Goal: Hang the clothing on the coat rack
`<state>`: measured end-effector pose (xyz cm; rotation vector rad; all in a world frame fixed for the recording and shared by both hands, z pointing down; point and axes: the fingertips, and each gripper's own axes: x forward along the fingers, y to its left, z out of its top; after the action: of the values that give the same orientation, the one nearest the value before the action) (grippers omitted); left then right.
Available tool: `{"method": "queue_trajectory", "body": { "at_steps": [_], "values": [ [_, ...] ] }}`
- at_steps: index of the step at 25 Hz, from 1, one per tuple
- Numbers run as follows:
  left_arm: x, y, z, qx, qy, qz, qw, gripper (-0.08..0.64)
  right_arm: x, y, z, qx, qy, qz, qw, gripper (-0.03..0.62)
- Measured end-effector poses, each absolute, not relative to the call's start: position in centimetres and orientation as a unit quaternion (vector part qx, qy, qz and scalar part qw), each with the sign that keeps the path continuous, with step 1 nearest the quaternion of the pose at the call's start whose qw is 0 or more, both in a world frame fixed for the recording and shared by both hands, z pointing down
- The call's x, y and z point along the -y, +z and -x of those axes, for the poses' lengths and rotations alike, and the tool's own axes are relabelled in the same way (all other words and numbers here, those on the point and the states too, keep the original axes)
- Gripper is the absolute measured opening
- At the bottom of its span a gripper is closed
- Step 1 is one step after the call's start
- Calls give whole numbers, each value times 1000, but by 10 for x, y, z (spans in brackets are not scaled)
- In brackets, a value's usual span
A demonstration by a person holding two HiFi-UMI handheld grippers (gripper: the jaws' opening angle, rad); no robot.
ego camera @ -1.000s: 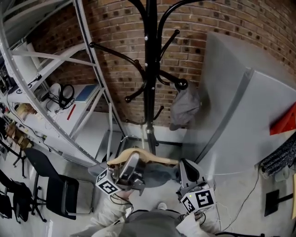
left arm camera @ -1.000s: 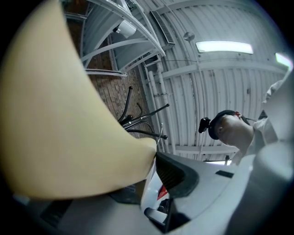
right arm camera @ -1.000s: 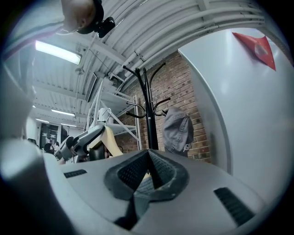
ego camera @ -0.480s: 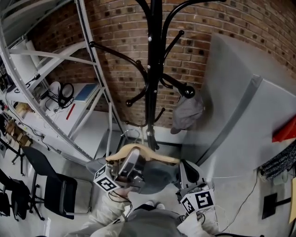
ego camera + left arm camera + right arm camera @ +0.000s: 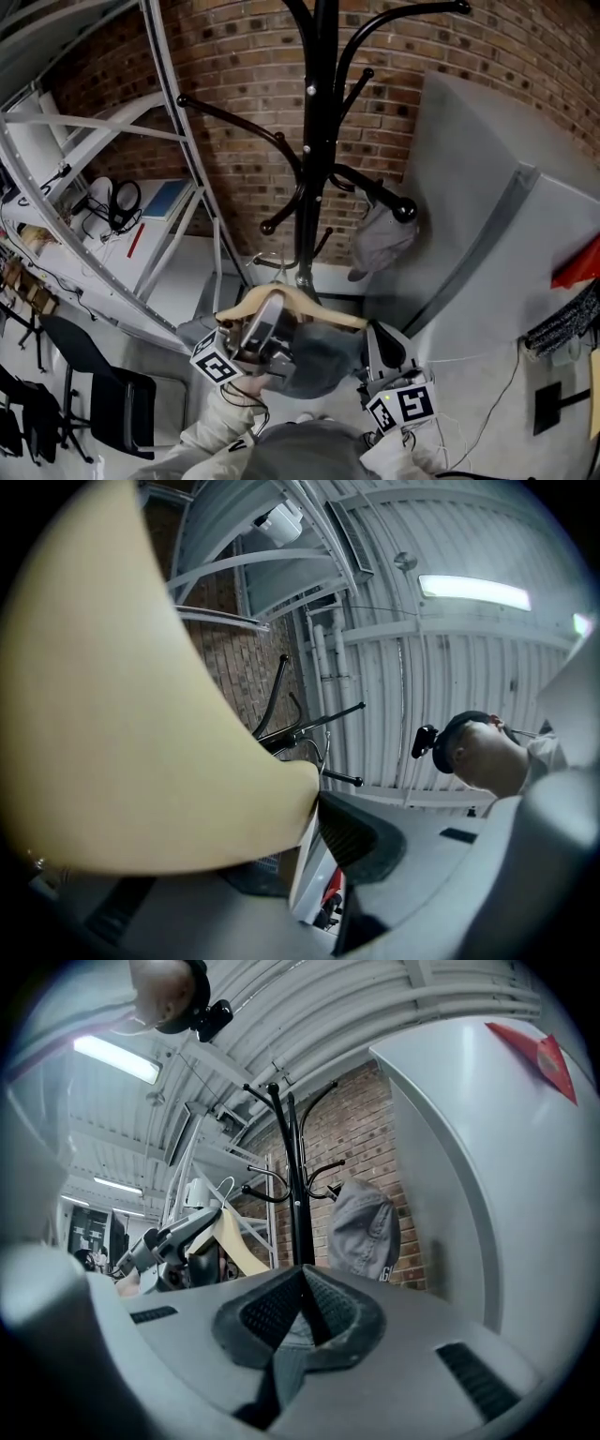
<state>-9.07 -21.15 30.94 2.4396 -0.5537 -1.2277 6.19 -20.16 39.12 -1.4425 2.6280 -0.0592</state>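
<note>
Left gripper [image 5: 270, 309] is clamped on the wooden hanger [image 5: 333, 317]; right gripper [image 5: 378, 339] is pinched shut on a fold of the grey garment [image 5: 319, 361] draped over that hanger. Both are low, close to my body, angled up toward the black coat rack [image 5: 319, 141], well below its arms. Risks as I judge them: garment slides off the hanger if the right pull tilts it; hanger's hook misses an arm; load knocks the grey cap [image 5: 380, 239] off its peg.
</note>
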Motion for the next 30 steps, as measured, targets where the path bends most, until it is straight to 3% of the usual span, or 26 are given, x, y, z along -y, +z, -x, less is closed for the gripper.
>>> {"method": "queue_trajectory", "body": {
  "at_steps": [30],
  "values": [
    [289, 304, 93, 157, -435, -864, 202, 98, 234, 379, -61, -851, 6, 521, 71, 23]
  ]
}}
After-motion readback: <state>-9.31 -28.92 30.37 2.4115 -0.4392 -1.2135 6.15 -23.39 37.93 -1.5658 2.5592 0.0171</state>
